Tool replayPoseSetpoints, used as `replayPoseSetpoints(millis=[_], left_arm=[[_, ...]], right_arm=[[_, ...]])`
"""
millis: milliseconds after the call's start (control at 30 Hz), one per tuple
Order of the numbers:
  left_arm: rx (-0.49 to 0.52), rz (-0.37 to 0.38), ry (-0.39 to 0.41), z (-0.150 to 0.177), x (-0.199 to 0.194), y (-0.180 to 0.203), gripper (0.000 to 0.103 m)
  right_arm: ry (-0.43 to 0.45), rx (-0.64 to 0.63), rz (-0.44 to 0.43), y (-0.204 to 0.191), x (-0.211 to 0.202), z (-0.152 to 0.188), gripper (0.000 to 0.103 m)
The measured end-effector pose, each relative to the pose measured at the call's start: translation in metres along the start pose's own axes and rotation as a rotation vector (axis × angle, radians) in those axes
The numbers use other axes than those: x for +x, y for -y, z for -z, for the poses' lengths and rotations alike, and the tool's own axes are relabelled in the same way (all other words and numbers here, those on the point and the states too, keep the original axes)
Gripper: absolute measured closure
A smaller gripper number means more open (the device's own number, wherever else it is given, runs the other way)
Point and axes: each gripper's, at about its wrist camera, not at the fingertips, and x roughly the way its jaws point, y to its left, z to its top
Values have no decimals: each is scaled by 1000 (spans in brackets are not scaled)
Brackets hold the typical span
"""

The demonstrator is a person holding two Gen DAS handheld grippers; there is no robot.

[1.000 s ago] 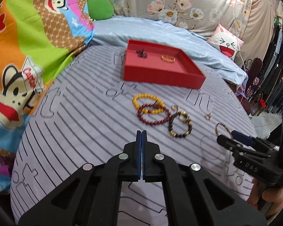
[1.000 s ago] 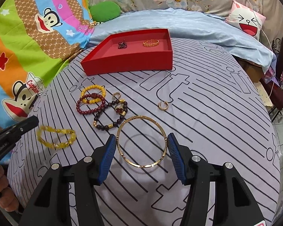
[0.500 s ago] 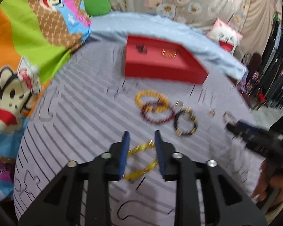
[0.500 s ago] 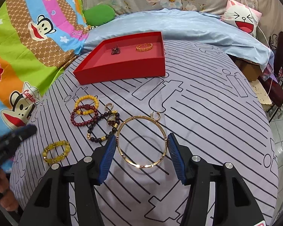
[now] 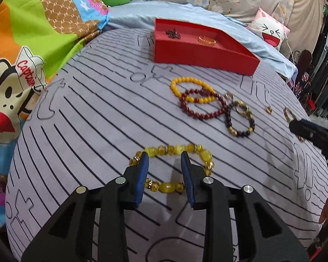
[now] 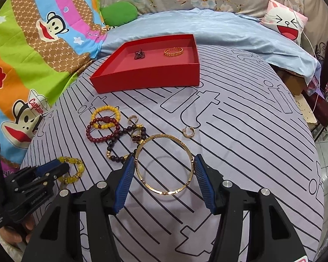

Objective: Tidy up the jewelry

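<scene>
Left wrist view is showing my left tool [image 5: 164, 160] hanging over the yellow crystal bracelet [image 5: 178, 149], which is lying flat on the striped sheet [image 5: 94, 118]. Its jaws have just been opening; now they are standing parted, the blue pads reaching inside the bracelet's ring without pressing on any bead, so nothing is being gripped. My right tool [image 6: 164, 164] is straddling the gold bangle [image 6: 165, 163], which is also lying on the sheet; the pads are sitting just outside its rim on both sides, and I cannot tell whether they are touching it.

Beyond the crystal bracelet, a yellow bead bracelet [image 5: 191, 89] and a dark red bead bracelet [image 5: 202, 106] are overlapping, and a black and gold bead bracelet [image 5: 240, 120] is lying against the red one. A small gold ring [image 6: 189, 131] is sitting apart near the bangle. Nothing is lying between my left tool and its bracelet.

Farther back, the red tray [image 6: 148, 76] is holding a dark ornament [image 6: 140, 54] and a gold chain ring [image 6: 173, 51]. The bed is carrying everything; a blue blanket [image 6: 207, 28], a cartoon monkey quilt [image 6: 32, 43], a green cushion [image 6: 119, 13] and a laughing-face pillow [image 6: 285, 25] are surrounding it.
</scene>
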Motion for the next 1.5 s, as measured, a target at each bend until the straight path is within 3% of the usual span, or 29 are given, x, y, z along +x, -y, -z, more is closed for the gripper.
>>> replayPoseSetpoints(millis=[467,733,833,1000,1233,1500], left_arm=[[-35,-36,63,-4,-12,-29,68],[-42,-46,16,2,1,-35,67],[-33,-42,20,2,2,-34,71],[-34,-16,13,0,4,-33,94],[-33,16,8,1,0,-24,94],[-41,75,55,-16,-26,-10,94]], right_arm=[[-8,2,-1,-2,3,-1,49],[-18,-4,-6,-6,7,0,49],[-20,-5,-5,-7,7,0,49],[-21,-5,-6,-8,8,0,49],[-19,-9,-7,-10,8,2,49],[-3,-4,-12,-9,0,-3,49]])
